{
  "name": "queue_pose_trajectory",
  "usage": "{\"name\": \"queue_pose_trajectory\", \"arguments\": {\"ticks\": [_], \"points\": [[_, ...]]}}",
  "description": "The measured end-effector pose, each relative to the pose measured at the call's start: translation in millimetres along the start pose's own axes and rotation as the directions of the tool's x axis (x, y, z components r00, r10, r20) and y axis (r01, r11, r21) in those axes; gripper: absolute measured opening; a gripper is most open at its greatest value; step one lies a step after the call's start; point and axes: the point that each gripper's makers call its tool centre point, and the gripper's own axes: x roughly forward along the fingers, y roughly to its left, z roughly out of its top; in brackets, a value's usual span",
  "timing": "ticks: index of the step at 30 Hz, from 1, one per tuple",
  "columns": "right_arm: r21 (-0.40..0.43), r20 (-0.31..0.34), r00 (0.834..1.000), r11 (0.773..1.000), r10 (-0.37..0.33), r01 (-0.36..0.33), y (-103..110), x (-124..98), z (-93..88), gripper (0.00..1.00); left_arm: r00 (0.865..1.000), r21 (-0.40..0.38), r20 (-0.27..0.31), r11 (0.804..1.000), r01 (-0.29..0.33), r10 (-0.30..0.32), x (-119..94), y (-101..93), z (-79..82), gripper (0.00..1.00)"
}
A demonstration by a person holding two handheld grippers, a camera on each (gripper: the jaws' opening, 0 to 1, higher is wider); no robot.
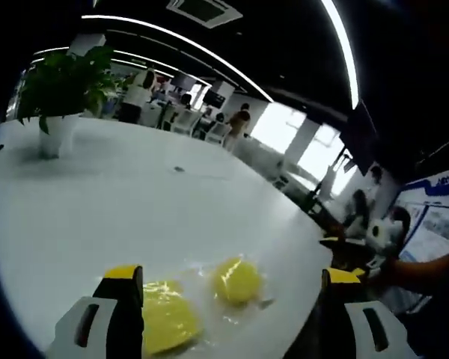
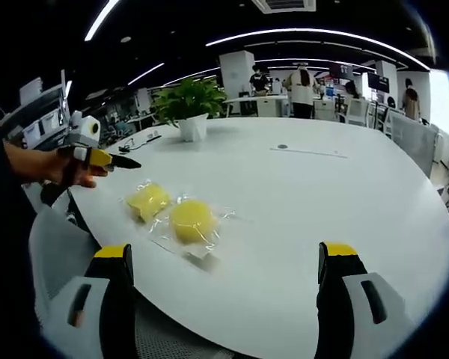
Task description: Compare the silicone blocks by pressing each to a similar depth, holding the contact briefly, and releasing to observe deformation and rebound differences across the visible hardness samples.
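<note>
Two yellow silicone blocks in clear wrappers lie side by side on the white table [image 1: 135, 202], near its edge. In the left gripper view, one block [image 1: 165, 323] sits against the inner side of my left jaw and the other [image 1: 238, 280] lies between the jaws. My left gripper [image 1: 232, 275] is open wide just above them. In the right gripper view the same blocks [image 2: 148, 200] [image 2: 191, 221] lie ahead and left of my open right gripper [image 2: 224, 250], which holds nothing. A hand holds the left gripper [image 2: 97, 157] beyond the blocks, at the table's left edge.
A potted plant [image 1: 60, 97] [image 2: 188, 105] stands further along the table [image 2: 322, 194]. A grey chair [image 2: 52, 254] sits by the near edge. People, desks and chairs fill the office behind. A screen [image 1: 434, 224] is at the right.
</note>
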Motion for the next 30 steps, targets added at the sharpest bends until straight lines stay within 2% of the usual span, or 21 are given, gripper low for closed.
{"name": "queue_pose_trajectory", "arguments": {"ticks": [5, 11, 15, 17, 21, 24, 28, 30], "points": [[0.008, -0.001, 1.0, 1.0, 0.0, 0.0, -2.2, -0.6, -0.7, 0.96, 1.0, -0.05, -0.012, 0.999, 0.008, -0.008, 11.6, -1.5, -0.7, 1.0], [0.008, 0.0, 1.0, 1.0, -0.004, 0.004, -6.5, -1.9, 0.3, 0.96, 0.999, -0.067, -0.038, 0.997, 0.023, -0.025, 27.4, -7.2, -2.5, 1.0], [0.012, 0.015, 1.0, 1.0, -0.01, 0.009, -11.2, -2.5, 4.0, 0.96, 0.997, -0.082, -0.072, 0.996, 0.021, -0.027, 40.8, -7.3, -8.2, 1.0], [0.019, 0.025, 1.0, 1.0, -0.011, 0.011, -12.0, -2.8, 4.1, 0.96, 0.995, -0.117, -0.095, 0.993, 0.011, -0.022, 46.2, -6.0, -11.6, 1.0], [0.025, 0.008, 1.0, 1.0, -0.006, 0.006, -9.3, -1.3, -2.1, 0.96, 0.998, -0.179, -0.061, 0.984, 0.019, -0.03, 56.9, -3.4, -4.2, 1.0], [0.024, 0.018, 1.0, 1.0, -0.007, 0.006, -8.8, -3.6, 0.0, 0.96, 0.997, -0.193, -0.07, 0.981, 0.018, -0.032, 66.2, -3.5, -4.9, 1.0], [0.026, 0.007, 1.0, 1.0, -0.009, 0.008, -8.7, -5.5, -2.7, 0.96, 0.996, -0.232, -0.086, 0.973, -0.007, -0.013, 78.1, -1.2, -8.5, 1.0], [0.025, 0.014, 1.0, 1.0, -0.014, 0.013, -10.8, -8.3, -2.1, 0.96, 0.994, -0.257, -0.109, 0.965, -0.053, 0.025, 82.9, 6.2, -14.1, 1.0]]}}
